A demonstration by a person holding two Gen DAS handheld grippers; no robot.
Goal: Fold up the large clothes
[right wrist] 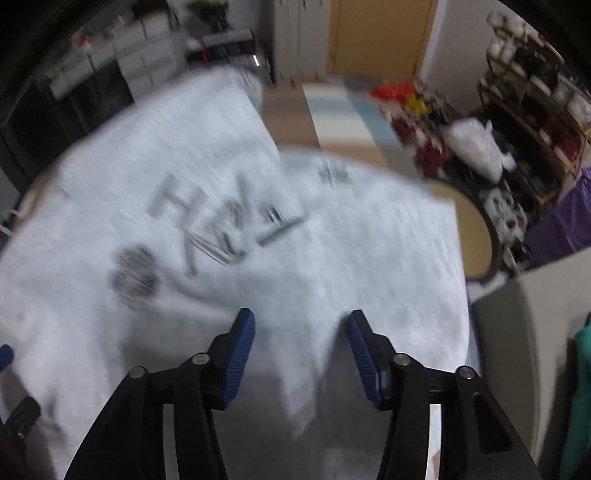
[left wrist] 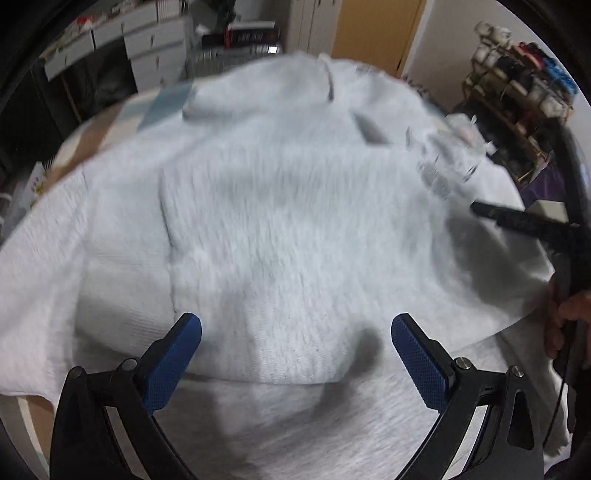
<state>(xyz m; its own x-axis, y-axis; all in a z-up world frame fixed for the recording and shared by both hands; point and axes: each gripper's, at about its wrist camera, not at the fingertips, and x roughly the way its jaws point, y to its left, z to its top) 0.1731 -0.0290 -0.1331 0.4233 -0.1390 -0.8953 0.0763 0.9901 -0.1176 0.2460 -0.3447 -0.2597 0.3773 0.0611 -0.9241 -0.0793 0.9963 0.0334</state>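
Cluttered shelves [left wrist: 517,85], a bank of white drawers [left wrist: 147,48] and a yellow door [left wrist: 373,29] ring the patchwork-covered surface [right wrist: 332,110] on which one large white garment [left wrist: 258,221] lies spread, a grey print [right wrist: 207,225] visible on the part seen from the right wrist. Folding appears to be barely under way: a straight crease down the left side of the cloth suggests that at least one panel or sleeve is turned inward, though blur in both views makes it hard to say how many folds are made. A second, greyer layer of fabric [left wrist: 332,424] lies nearest the cameras, and whether it belongs to the same garment cannot be told. What seems left is the main work of taking the near edge and doubling the body over itself. Two hand-held grippers are in play. The left gripper [left wrist: 295,350] hangs over the near hem with its blue pads [left wrist: 173,365] spread wide and nothing between them. The right gripper [right wrist: 301,354] is about half spread over the cloth, pads clear of the fabric, gripping nothing. Part of the person's hand [left wrist: 569,314] shows at the edge of the left view, around the other tool's handle. Counted: one white garment, two grippers, one visible hand.
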